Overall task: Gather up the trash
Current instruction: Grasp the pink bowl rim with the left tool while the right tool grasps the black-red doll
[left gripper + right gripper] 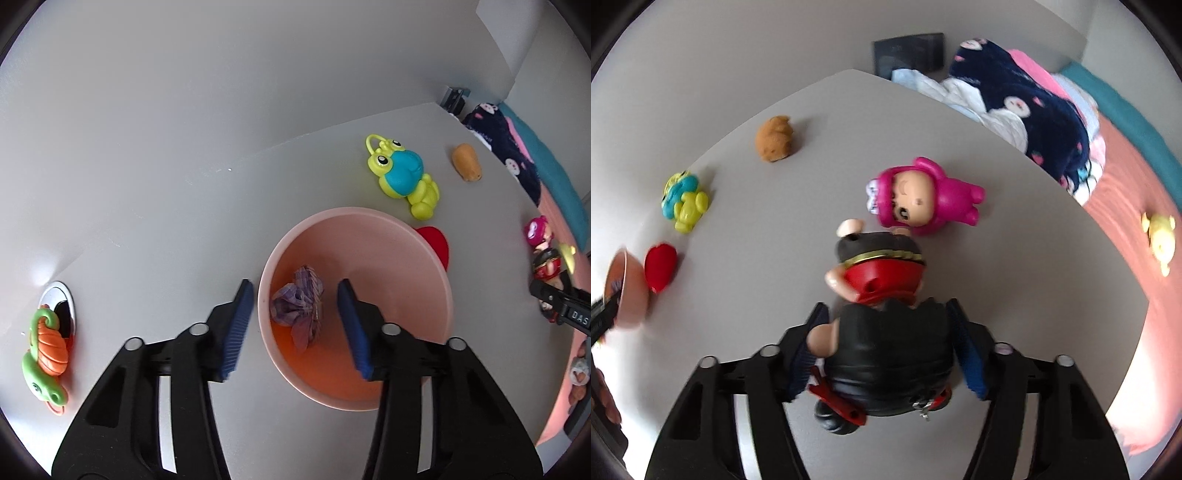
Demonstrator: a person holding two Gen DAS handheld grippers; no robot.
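While hovering half-wide and empty over pink bowl (354,214), crumpled purple wrapper (299,310) lying inside: nudge left gripper (295,286) right so both fingers clear rim, sink straight, pinch wrapper only. Right gripper (886,306) clamped on black-haired doll (890,354).

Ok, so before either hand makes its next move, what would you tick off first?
1. Crumpled purple paper lies inside the pink bowl: ok.
2. Left gripper has its jaws apart above the bowl, pressing nothing: ok.
3. Right gripper holds only trash: not ok, its jaws clasp the black-haired doll, a toy.
4. Doll lifted off the table: cannot tell.
5. No more trash among the toys: cannot tell.
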